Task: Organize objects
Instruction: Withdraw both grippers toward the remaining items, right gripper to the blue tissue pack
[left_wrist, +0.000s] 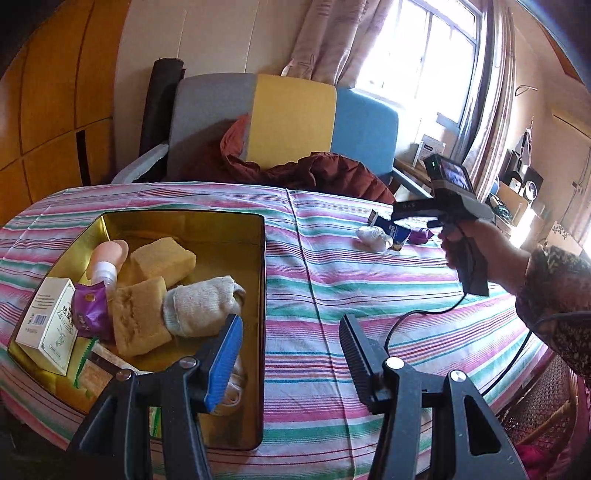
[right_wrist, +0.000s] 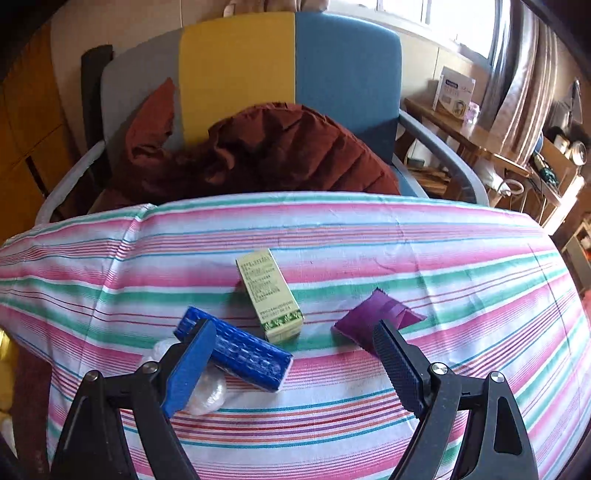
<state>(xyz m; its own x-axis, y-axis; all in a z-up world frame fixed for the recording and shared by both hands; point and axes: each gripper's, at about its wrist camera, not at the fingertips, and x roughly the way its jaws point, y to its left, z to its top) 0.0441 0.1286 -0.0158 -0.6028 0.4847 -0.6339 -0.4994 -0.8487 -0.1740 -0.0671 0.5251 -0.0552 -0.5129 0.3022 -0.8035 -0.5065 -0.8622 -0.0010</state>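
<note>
1. Striped cloth (right_wrist: 369, 236) covers the table before a chair heaped with a maroon jacket (right_wrist: 258, 155).
2. At left, the gold tin (left_wrist: 258, 280) holds sponges, a sock and a white box.
3. Left gripper (left_wrist: 291, 354) gapes wide, empty, at the tin's right wall.
4. Right gripper (right_wrist: 295, 354) spreads wide, empty, between blue box (right_wrist: 236, 350), green box (right_wrist: 269, 295) and purple packet (right_wrist: 373, 317).

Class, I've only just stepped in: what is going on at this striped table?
A person holding a gripper in each hand is tidying small items into a gold rectangular tin on the striped tablecloth. The tin already holds yellow sponges, a rolled white sock and a white carton. The left gripper hovers open at the tin's edge. The right gripper hovers open over a blue box, a pale green carton and a purple sachet.
</note>
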